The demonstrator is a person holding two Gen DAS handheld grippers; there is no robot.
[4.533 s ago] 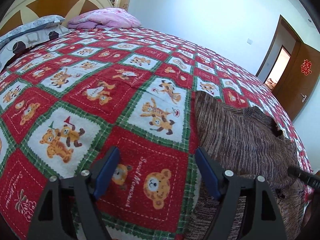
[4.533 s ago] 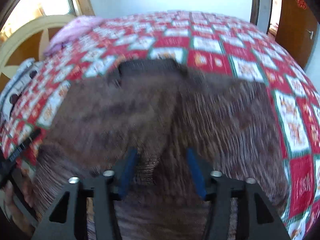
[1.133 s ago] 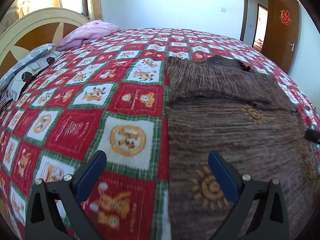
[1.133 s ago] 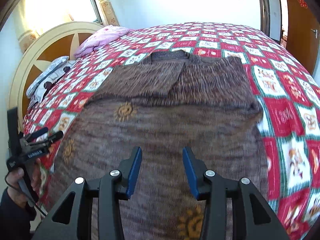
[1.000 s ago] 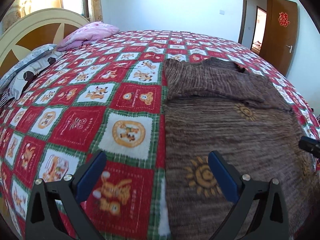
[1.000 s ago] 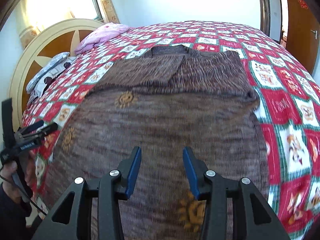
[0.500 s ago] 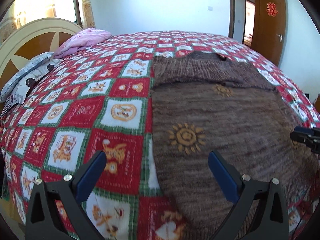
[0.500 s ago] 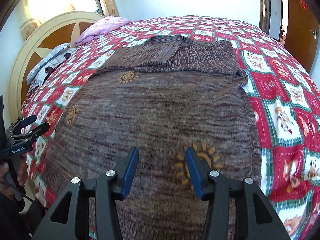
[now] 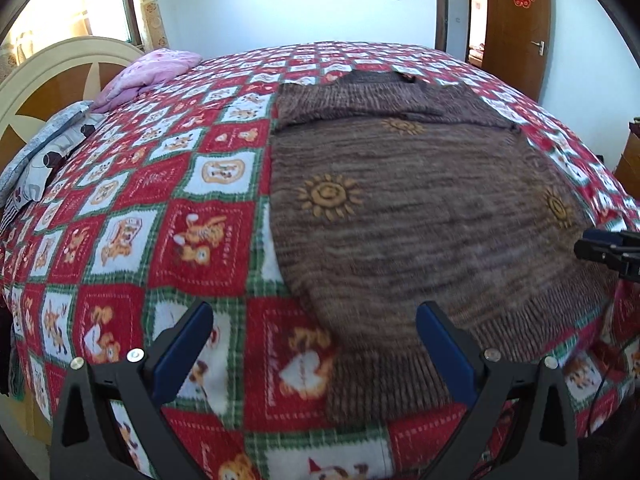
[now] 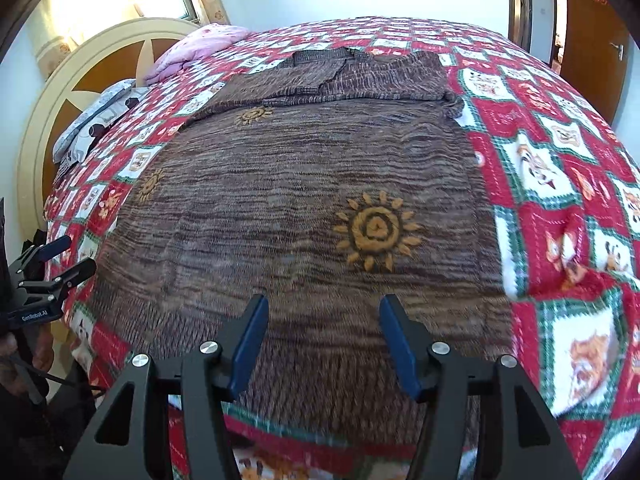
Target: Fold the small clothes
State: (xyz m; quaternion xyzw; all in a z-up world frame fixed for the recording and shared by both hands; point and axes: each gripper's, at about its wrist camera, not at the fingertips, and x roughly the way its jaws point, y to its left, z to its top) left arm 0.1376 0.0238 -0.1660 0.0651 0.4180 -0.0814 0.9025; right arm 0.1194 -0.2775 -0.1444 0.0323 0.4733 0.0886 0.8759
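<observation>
text: "GenRobot.AI" | on: left gripper (image 10: 60, 264) body, left edge of frame | sign: red double-happiness character on door (image 9: 516, 20), upper right

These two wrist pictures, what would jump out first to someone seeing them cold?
A big brown knitted sweater with orange suns lies flat on a loud red, white and green teddy-bear bedspread. Its sleeves are folded in at the far end. At the near hem, each open hand-held gripper, left and right, holds nothing.
</observation>
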